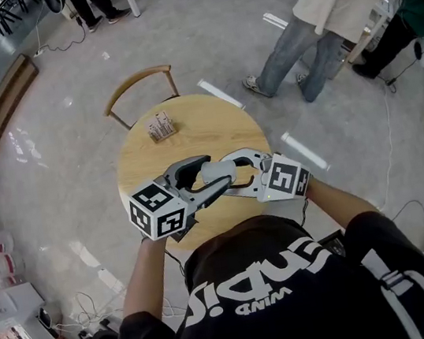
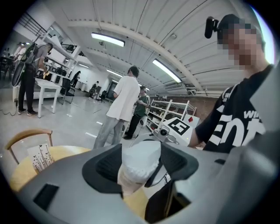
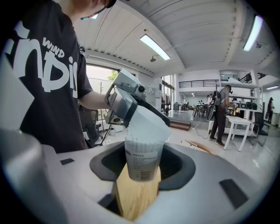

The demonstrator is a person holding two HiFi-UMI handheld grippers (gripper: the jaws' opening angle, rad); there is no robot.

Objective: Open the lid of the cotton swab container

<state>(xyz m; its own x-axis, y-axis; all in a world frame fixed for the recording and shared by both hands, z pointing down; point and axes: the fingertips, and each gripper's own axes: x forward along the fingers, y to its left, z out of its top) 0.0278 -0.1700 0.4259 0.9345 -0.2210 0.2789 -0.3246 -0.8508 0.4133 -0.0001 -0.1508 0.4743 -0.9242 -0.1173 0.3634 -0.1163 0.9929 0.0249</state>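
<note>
I have the cotton swab container (image 3: pixel 142 162) up in the air between both tools, above the near edge of the round wooden table (image 1: pixel 213 128) and not resting on it. My right gripper (image 3: pixel 141 173) is closed across the clear, labelled body, one pad on each side of its lower half. My left gripper (image 2: pixel 140 168) is clamped on the white lid (image 2: pixel 142 154) from the opposite side. In the right gripper view the lid looks tipped against the body, though I can't tell whether its seal has let go. I judge the container to be very light, with a thin plastic wall that will flex or crack if squeezed hard. It is also smooth enough to spin in the pads. So I would keep the right grip low on the body, where the base stiffens it. I would take the lid by its rim, not its top, and work it off with a gentle twist or pry. A sudden release could scatter the swabs.
</note>
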